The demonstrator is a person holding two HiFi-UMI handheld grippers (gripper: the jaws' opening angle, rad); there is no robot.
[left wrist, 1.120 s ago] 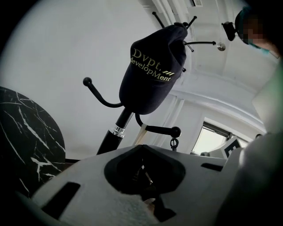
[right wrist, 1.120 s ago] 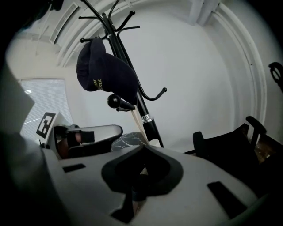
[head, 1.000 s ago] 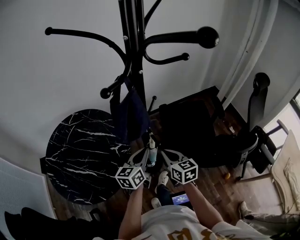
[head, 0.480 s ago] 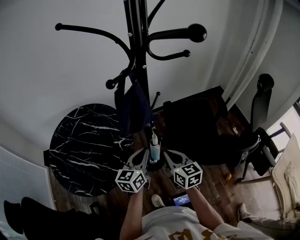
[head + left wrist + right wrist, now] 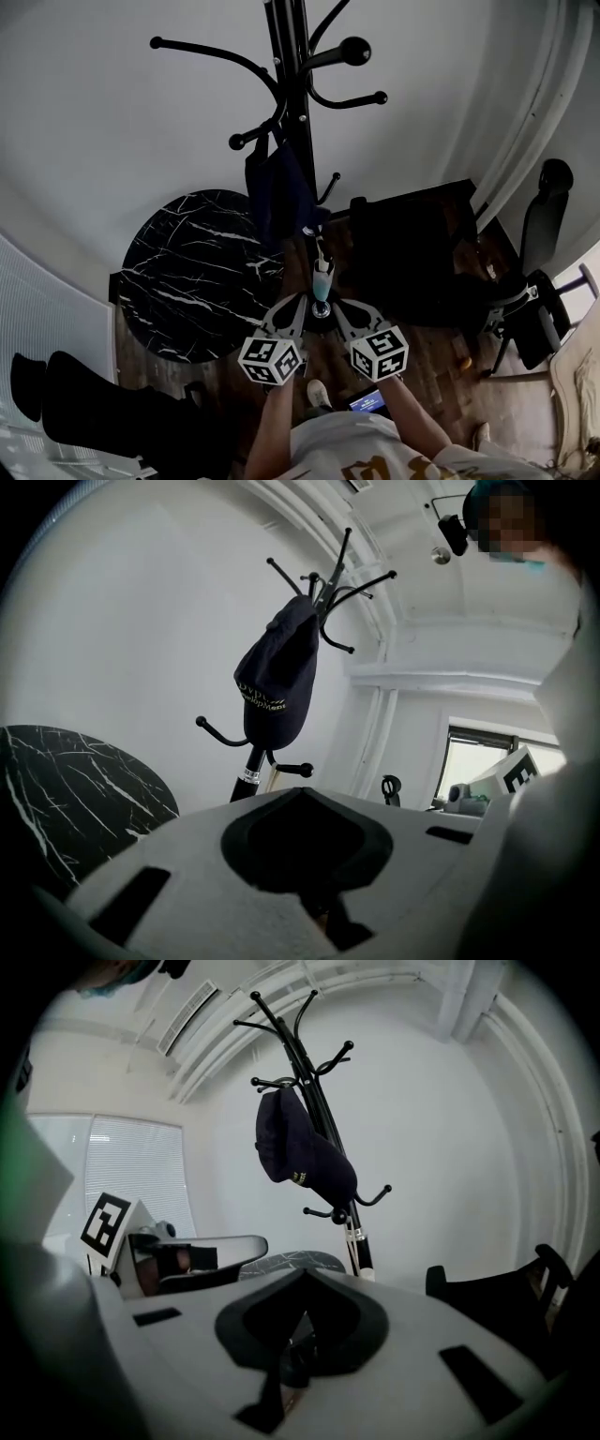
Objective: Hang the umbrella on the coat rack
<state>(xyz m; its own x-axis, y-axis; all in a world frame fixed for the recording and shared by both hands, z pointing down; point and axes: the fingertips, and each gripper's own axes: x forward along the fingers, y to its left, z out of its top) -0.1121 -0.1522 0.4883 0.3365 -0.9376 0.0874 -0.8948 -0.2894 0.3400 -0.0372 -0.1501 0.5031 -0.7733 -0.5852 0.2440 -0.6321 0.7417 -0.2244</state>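
You've lifted the umbrella [image 5: 322,277] closer to the coat rack [image 5: 298,112]; its tip now sits just under the hanging cap [image 5: 279,187], so it's not hung yet. Your left claw [image 5: 302,311] and right claw [image 5: 341,313] both pinch its lower end. It's slim, folded, pale with a teal band.

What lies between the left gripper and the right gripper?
The umbrella: in the head view, the left gripper and right gripper both clamp its lower end.
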